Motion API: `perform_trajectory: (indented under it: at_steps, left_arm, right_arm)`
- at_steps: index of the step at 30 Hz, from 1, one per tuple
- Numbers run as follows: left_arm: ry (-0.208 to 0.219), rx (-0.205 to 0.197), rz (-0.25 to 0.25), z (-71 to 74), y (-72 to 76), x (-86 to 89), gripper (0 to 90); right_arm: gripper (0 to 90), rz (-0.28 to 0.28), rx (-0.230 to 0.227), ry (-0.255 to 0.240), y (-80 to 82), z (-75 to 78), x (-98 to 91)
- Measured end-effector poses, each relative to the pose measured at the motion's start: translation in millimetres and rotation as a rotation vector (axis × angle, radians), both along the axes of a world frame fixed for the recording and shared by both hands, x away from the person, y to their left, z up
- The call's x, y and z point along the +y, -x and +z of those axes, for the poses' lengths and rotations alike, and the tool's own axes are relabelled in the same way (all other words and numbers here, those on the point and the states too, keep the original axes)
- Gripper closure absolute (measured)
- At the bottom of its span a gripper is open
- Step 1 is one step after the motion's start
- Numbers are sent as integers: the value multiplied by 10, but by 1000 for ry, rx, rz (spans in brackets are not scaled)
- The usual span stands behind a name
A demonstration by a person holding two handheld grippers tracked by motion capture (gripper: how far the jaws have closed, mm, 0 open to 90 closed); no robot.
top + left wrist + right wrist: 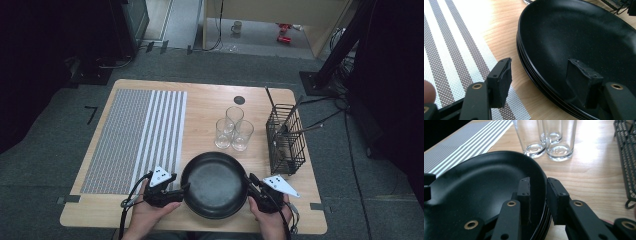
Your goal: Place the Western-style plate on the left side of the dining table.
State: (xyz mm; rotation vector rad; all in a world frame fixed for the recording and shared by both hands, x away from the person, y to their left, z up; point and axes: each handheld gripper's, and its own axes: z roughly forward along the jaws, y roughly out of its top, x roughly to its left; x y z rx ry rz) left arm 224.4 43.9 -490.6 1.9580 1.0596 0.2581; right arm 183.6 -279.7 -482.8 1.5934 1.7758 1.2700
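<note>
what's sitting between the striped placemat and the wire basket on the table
In the high view, between the striped placemat and the wire basket stand three clear glasses, with a stack of black plates nearer the person.

Black plates (pixel 215 182), grey-and-white striped mat (pixel 135 135), clear glasses (pixel 233 129), black wire basket (pixel 286 140), light wood table (pixel 210 105).

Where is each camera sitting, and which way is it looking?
High view: above the person's side of the light wooden table, looking forward and down; both hands, the left gripper and the right gripper show.
Left gripper view: rides the left gripper, looking across the stack of round black plates; its jaws straddle the rim, not yet pressing.
Right gripper view: rides the right gripper, facing three clear drinking glasses; its jaws pinch the rim.
All views share the plates and the striped woven placemat.
</note>
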Motion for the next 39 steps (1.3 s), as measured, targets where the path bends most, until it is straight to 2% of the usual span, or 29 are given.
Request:
perform_trajectory:
  at_steps: [2, 5, 8, 10, 13, 16, 18, 21, 29, 33, 35, 38, 39]
  left_arm:
    - [-3, -3, -5, -4, 12, -15, 402]
    - [-12, -5, -12, -17, 33, -40, 419]
    - [-15, -4, -26, -25, 45, -52, 461]
    - [0, 5, -30, -29, 56, -53, 470]
    - [12, 20, -36, -42, 45, -42, 483]
    - [11, 25, -39, -53, 43, -28, 503]
    - [17, 33, -43, -59, 40, -15, 510]
    - [24, 35, -44, -67, 45, -8, 506]
    - [58, 35, -44, -115, 42, 8, 474]
    - [74, 14, -48, -144, 52, 18, 467]
    - [86, 8, -50, -163, 54, 27, 464]
    - [112, 19, -48, -186, 48, 40, 456]
    - [120, 16, -49, -193, 49, 45, 454]
  right_arm:
    - [723, -1, 9, -6, -3, -14, 1]
    - [734, -10, 9, 15, -3, -33, 17]
    - [775, -4, 21, -38, -6, -44, 1]
    - [785, 1, 22, -38, -4, -52, -6]
    - [785, -6, 40, -74, 0, -51, -24]
    - [785, -13, 33, -61, 3, -56, -24]
    - [788, -19, 33, -71, 4, -68, -24]
    - [787, -27, 32, -57, 2, -93, -16]
    - [792, -39, 22, -76, 13, -110, 7]
    - [777, -62, 6, -66, 25, -122, 24]
    - [773, -88, 9, -63, 30, -133, 12]
    - [779, -73, 28, -88, 25, -164, -2]
    - [779, -73, 25, -83, 25, -171, 3]
